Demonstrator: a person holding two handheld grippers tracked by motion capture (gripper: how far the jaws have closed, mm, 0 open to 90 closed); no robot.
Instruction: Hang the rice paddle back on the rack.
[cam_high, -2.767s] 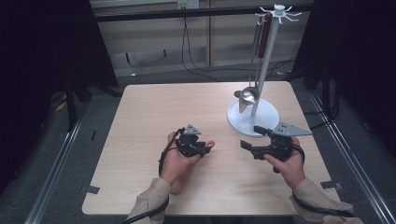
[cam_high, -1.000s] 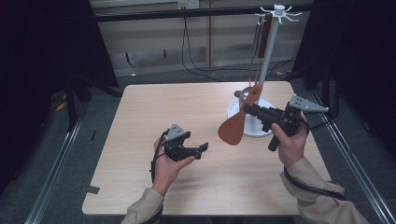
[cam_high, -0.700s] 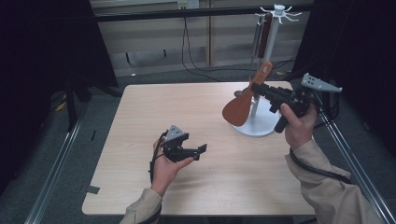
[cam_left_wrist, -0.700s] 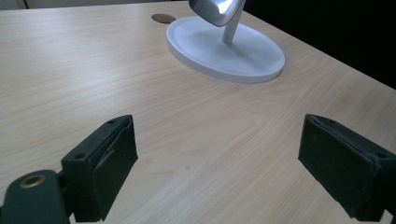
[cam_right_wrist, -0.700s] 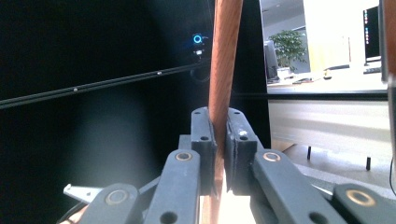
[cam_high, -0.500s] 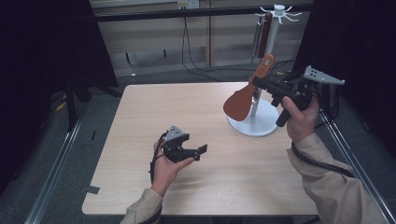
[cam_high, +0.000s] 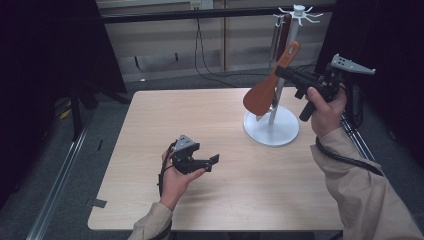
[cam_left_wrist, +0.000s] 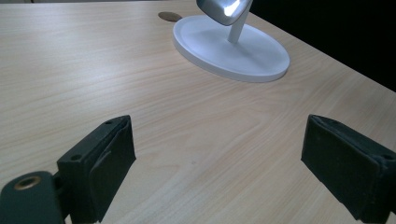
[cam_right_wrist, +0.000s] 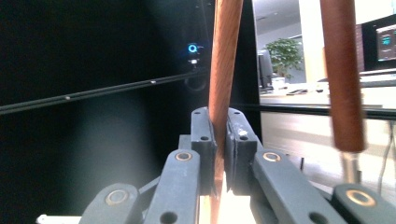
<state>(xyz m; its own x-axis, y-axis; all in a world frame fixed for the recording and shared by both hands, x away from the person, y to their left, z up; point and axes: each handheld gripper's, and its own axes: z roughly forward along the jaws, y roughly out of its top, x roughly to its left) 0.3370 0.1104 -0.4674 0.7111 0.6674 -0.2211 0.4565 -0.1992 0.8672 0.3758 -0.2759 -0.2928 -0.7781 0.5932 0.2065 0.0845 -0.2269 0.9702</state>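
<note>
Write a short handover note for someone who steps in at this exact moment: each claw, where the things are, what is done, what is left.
Right claw: shut on the handle of the wooden spatula, held high beside the pole of the white rack.
Left claw: open, holding nothing, low over the table.
Rack: stands at the table's far right; utensils already hang from its top hooks.
Done: spatula lifted up toward the hooks.
Left: probably hang the spatula on a free hook, then let go.
</note>
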